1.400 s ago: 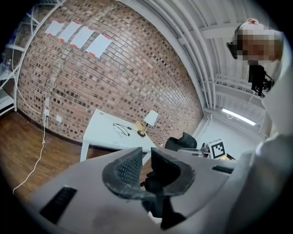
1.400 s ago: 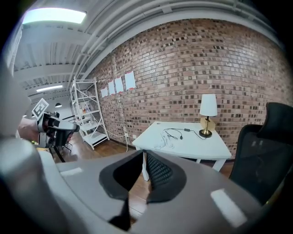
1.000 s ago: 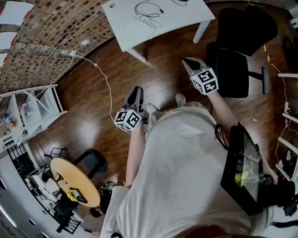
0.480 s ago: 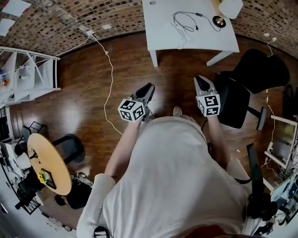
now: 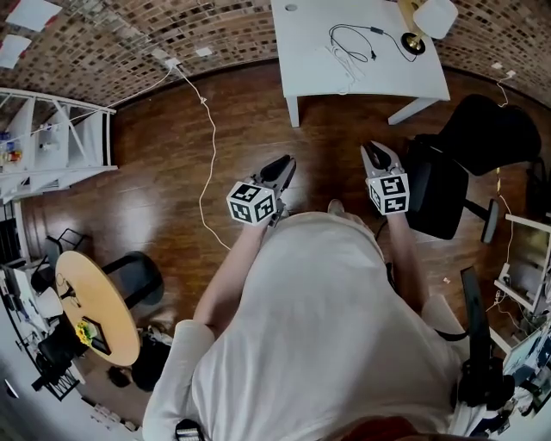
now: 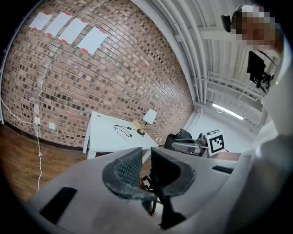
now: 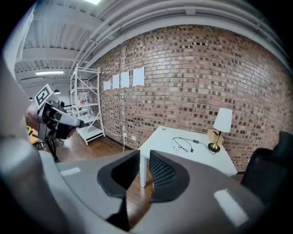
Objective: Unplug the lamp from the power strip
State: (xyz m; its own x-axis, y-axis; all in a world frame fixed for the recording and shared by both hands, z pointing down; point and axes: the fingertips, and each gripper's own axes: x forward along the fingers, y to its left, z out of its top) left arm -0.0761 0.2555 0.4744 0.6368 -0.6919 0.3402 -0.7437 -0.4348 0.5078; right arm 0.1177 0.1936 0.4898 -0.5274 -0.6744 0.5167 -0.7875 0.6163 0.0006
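Note:
The lamp [image 5: 424, 21], with a white shade and a brass base, stands at the far right corner of a white table [image 5: 310, 43]. Its black cable [image 5: 353, 39] loops across the tabletop. No power strip is clearly visible to me. Both grippers hang in the air short of the table, above the wooden floor. My left gripper [image 5: 284, 164] is open, with a narrow gap and nothing in it. My right gripper [image 5: 376, 151] has just been opening its jaws, and nothing is between them. The lamp [image 7: 222, 121] and cable [image 7: 183, 144] also show in the right gripper view, and the lamp [image 6: 149, 116] in the left gripper view.
A black office chair [image 5: 465, 164] stands right of my right gripper. A thin white cord [image 5: 209, 146] runs over the floor from the brick wall. White shelving [image 5: 60, 138] stands at the left, and a round wooden table [image 5: 95, 314] at the lower left.
The view has swung so the white table and lamp lie straight ahead. Both grippers have moved closer together and toward the table. The right jaws have parted a little.

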